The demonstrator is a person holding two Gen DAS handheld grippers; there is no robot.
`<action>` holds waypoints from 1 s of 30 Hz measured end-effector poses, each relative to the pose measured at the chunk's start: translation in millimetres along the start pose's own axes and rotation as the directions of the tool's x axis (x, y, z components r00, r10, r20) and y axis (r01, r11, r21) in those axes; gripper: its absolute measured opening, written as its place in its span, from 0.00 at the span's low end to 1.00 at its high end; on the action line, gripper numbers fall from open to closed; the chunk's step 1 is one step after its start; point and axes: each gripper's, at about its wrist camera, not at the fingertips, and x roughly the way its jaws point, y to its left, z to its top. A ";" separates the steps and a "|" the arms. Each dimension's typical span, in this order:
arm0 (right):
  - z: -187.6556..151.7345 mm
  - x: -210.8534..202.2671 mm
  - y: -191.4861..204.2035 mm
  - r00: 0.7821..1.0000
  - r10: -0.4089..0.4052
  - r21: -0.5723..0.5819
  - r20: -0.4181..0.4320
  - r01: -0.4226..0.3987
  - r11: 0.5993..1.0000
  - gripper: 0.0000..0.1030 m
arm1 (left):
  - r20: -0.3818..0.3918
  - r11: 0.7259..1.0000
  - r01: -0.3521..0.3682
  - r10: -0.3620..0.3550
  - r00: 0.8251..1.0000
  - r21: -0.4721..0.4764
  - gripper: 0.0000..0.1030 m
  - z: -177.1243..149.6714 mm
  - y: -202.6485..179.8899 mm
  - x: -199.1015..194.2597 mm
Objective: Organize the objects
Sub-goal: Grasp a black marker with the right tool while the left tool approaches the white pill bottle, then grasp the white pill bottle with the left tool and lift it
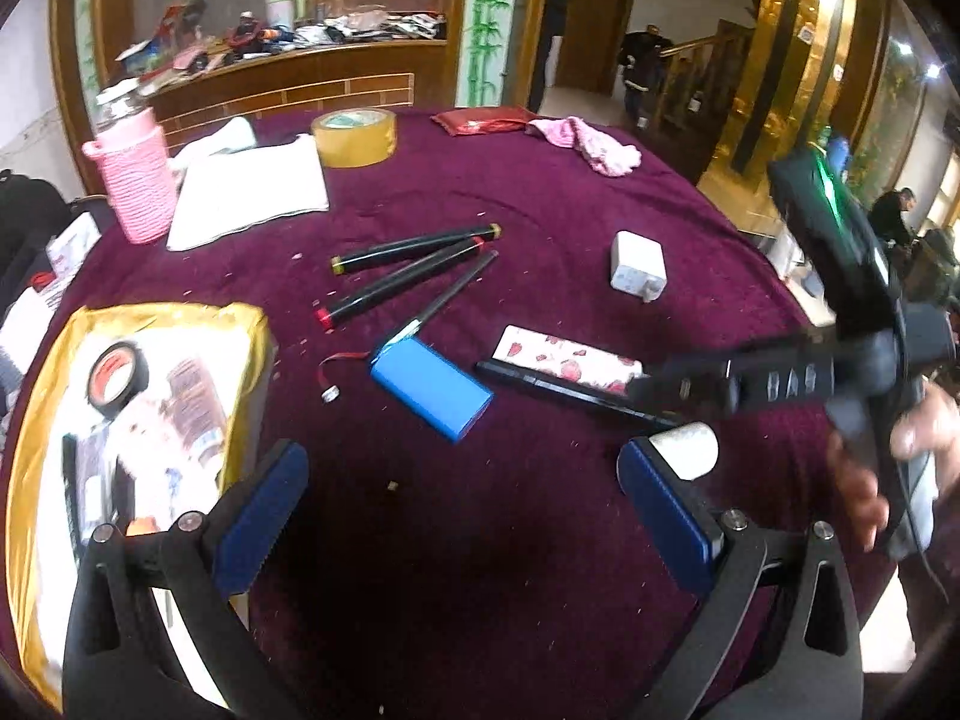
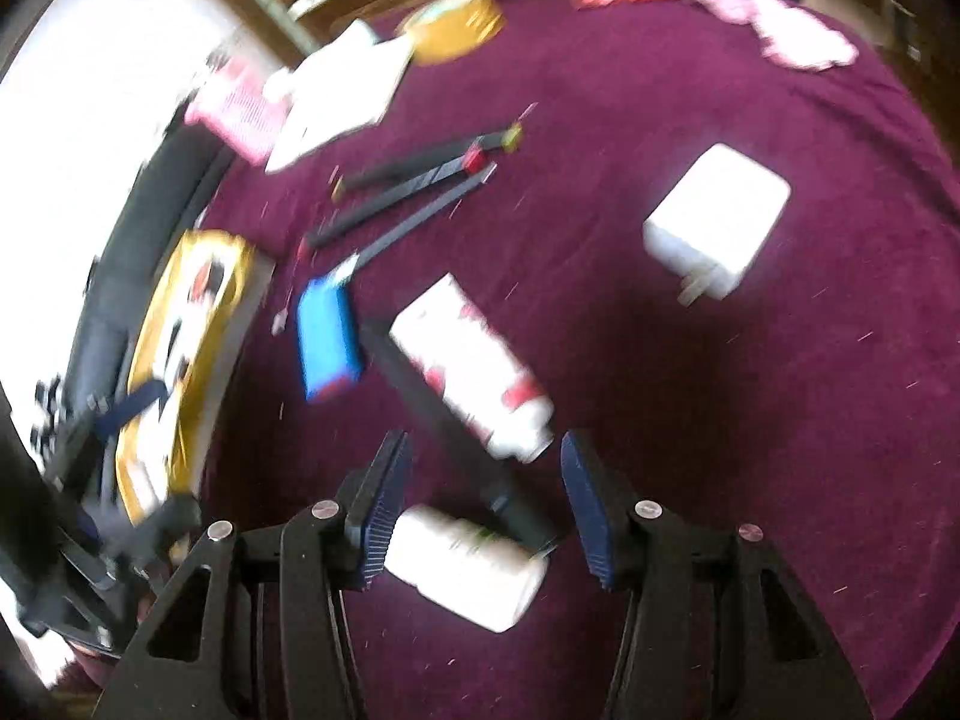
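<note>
On the purple tablecloth lie three black pens, a blue battery pack, a white rose-patterned box on a black bar, a white charger and a white bottle. My left gripper is open and empty above bare cloth, the gold tray at its left. My right gripper is open, low over the white bottle and the rose box. The right wrist view is blurred. The right gripper also shows in the left wrist view.
The gold tray holds a black tape roll and small packets. A pink knitted bottle cover, white cloth, yellow tape roll, red packet and pink cloth lie farther back. The table edge curves at right.
</note>
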 end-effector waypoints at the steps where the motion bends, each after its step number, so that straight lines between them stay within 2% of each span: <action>1: -5.3 6.4 1.1 1.000 0.018 0.003 -0.020 -0.018 1.000 0.46 | 0.002 1.000 -0.013 0.013 1.000 -0.013 1.00 -3.4 1.6 -2.9; 3: -17.0 15.8 2.3 0.997 0.061 0.038 -0.053 -0.059 0.998 0.47 | -0.003 0.999 -0.014 0.014 1.000 -0.037 1.00 -7.5 5.2 -4.3; 6: -27.4 15.2 6.9 0.964 0.254 0.053 -0.078 -0.251 0.967 0.47 | -0.019 0.998 0.008 -0.009 1.000 -0.068 1.00 -13.6 9.1 -3.6; 7: -28.8 10.8 8.0 0.955 0.290 0.048 -0.069 -0.287 0.957 0.47 | -0.026 0.997 0.008 -0.010 1.000 -0.073 1.00 -16.2 9.1 -2.1; 8: -28.6 2.2 7.9 0.962 0.273 0.030 -0.027 -0.272 0.962 0.47 | -0.031 0.997 0.010 -0.012 0.999 -0.076 1.00 -17.8 8.4 -0.9; 11: -22.8 -13.7 8.5 0.991 0.114 -0.033 0.063 -0.112 0.993 0.47 | -0.044 0.997 0.019 -0.023 0.999 -0.076 1.00 -23.5 5.1 2.1; 17: -7.8 2.1 27.3 0.996 0.073 -0.075 0.048 -0.069 0.995 0.44 | -0.079 0.993 0.039 -0.048 0.996 -0.108 1.00 -37.9 0.8 8.9; 19: -5.0 18.0 44.8 0.999 0.017 -0.119 0.034 -0.013 0.993 0.32 | -0.091 0.993 0.045 -0.055 0.994 -0.111 1.00 -43.1 0.0 9.5; 20: -3.5 27.3 53.0 0.998 -0.052 -0.151 0.029 0.056 0.987 0.28 | -0.097 0.993 0.046 -0.057 0.994 -0.112 1.00 -45.4 -0.1 9.2; 22: -3.5 42.1 64.9 0.985 -0.170 -0.200 0.035 0.174 0.964 0.19 | -0.108 0.993 0.044 -0.056 0.993 -0.113 1.00 -48.6 -0.1 8.3; 23: -5.0 48.2 67.9 0.980 -0.195 -0.215 0.038 0.198 0.956 0.19 | -0.112 0.992 0.044 -0.057 0.992 -0.115 1.00 -49.7 -0.7 8.4; 25: -6.9 48.1 71.0 0.974 -0.215 -0.235 0.069 0.226 0.945 0.12 | -0.126 0.992 0.052 -0.067 0.990 -0.116 1.00 -51.6 -4.0 10.3; 30: -15.5 36.1 53.8 0.977 -0.201 -0.182 0.075 0.211 0.960 0.12 | -0.163 0.993 0.070 -0.085 0.983 -0.093 1.00 -54.6 -23.2 20.7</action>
